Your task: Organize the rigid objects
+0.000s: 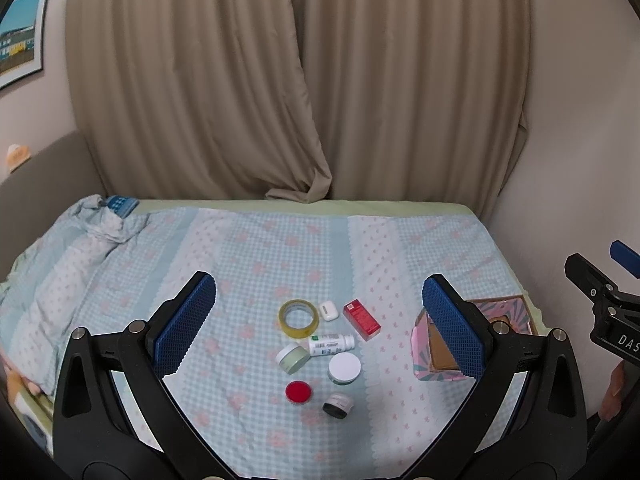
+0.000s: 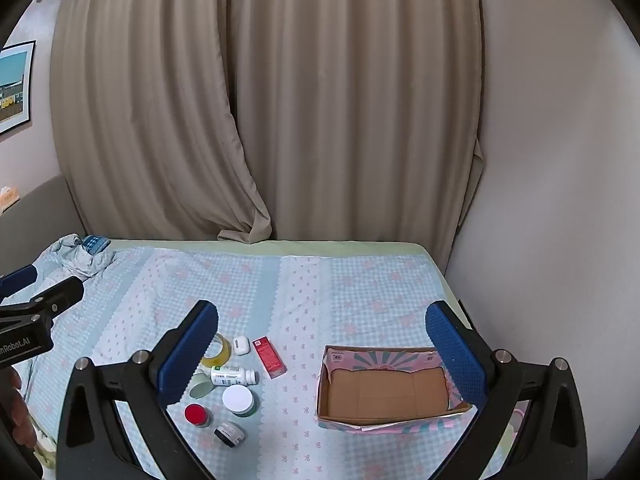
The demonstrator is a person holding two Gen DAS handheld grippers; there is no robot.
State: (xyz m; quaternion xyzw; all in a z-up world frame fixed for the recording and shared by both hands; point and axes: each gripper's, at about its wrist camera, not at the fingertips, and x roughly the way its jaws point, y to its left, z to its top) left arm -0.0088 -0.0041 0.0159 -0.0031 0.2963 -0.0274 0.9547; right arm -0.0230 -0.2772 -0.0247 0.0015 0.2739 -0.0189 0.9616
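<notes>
Small items lie together on the checked bedcover: a tape roll (image 1: 299, 318), a white earbud case (image 1: 329, 310), a red carton (image 1: 361, 319), a white pill bottle (image 1: 331, 344) on its side, a green-lidded jar (image 1: 293, 357), a white-lidded jar (image 1: 344, 367), a red-lidded jar (image 1: 299, 392) and a small dark jar (image 1: 338, 405). An open cardboard box (image 2: 386, 390) with a pink patterned outside stands to their right and is empty. My left gripper (image 1: 319, 322) is open above the items. My right gripper (image 2: 322, 354) is open, between the items and the box.
A crumpled cloth with a blue object (image 2: 95, 243) lies at the bed's far left. Beige curtains (image 2: 280, 100) hang behind the bed. A wall closes the right side. A framed picture (image 1: 20, 34) hangs on the left wall.
</notes>
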